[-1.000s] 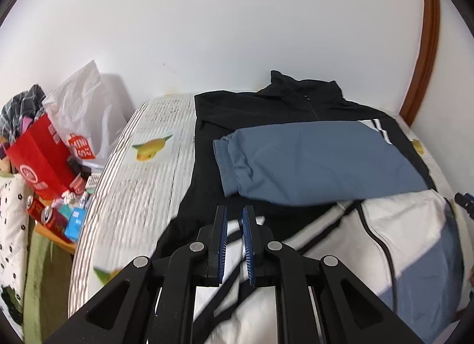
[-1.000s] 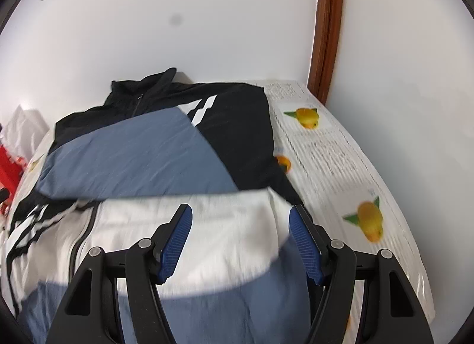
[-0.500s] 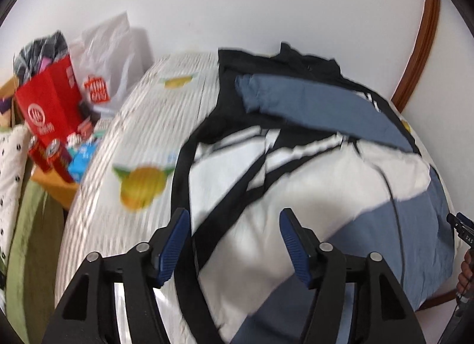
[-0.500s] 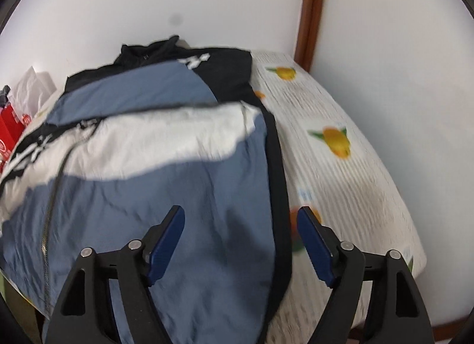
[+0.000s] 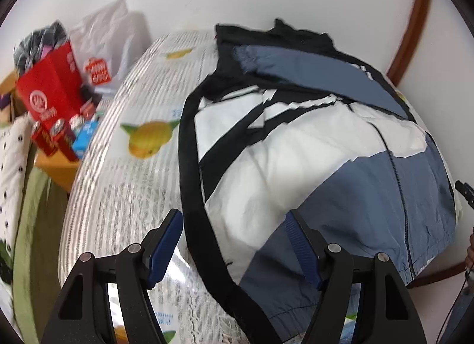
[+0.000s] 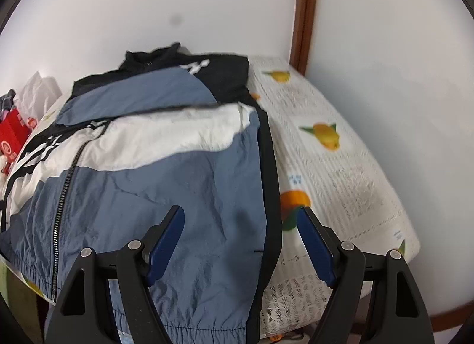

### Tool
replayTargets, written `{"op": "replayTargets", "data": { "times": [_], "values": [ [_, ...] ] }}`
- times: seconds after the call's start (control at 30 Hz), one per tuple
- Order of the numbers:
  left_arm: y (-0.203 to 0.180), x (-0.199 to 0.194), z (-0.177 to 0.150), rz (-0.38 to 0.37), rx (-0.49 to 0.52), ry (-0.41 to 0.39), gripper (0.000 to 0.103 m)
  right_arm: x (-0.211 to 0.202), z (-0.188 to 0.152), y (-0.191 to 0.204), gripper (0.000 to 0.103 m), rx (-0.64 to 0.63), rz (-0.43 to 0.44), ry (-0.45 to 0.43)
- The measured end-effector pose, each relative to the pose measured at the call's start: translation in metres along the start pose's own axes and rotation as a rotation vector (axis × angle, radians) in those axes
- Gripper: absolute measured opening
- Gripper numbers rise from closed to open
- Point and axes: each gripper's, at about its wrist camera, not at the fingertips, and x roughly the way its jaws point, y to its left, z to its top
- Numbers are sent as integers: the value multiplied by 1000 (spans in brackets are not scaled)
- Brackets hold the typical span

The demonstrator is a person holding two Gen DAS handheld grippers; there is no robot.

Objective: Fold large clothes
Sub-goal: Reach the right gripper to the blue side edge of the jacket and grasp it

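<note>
Hovering over the hem end of the jacket (image 5: 296, 148) in the left wrist view, left gripper (image 5: 234, 244) low in the frame with its fingers (image 5: 166, 243) apart and opening wider, nothing pinched between them. Spread lengthwise on the bed (image 5: 124, 184), zipper up, collar at the upper middle of the frame, hem at the lower right. Blue sleeve (image 5: 311, 74) already laid across the chest at the upper centre. Black side seam running down the frame's middle, passing between the two pads without touching either. Red box (image 5: 50, 98) and white bag (image 5: 103, 47) crowding the upper left, off the bed.

Looking down the other side in the right wrist view, right gripper (image 6: 240, 250) at the bottom centre, fingers (image 6: 317, 252) set wide and empty. Blue lower panel of the jacket (image 6: 166, 184) filling the lower left, black edge band (image 6: 268, 166) running down the middle, bare bedspread (image 6: 340, 172) to the right. Elastic hem showing at the very bottom of the frame.

Judging by this: sleeves tucked, grippers released, stage now between folds. Likely next, taking the hem at both corners, one gripper per side, and carrying it up toward the collar. Calling for pads closing on both layers near the black bands, and for a level, matched lift so the slick fabric stays square.
</note>
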Motion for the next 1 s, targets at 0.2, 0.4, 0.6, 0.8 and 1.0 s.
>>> {"op": "replayTargets", "data": {
  "times": [0.2, 0.4, 0.6, 0.8, 1.0],
  "values": [
    [4, 12, -4, 2, -50, -33, 70, 14, -17, -14, 78, 37, -26, 17],
    [10, 28, -10, 20, -89, -27, 70, 30, -31, -37, 78, 86, -28, 41],
    [11, 29, -17, 52, -64, -35, 72, 40, -33, -40, 78, 82, -8, 42],
    [13, 28, -28, 78, -52, -36, 73, 60, -35, -28, 78, 55, 18, 65],
    [6, 28, -32, 81, -48, -35, 72, 62, -35, -25, 76, 54, 9, 52]
  ]
}}
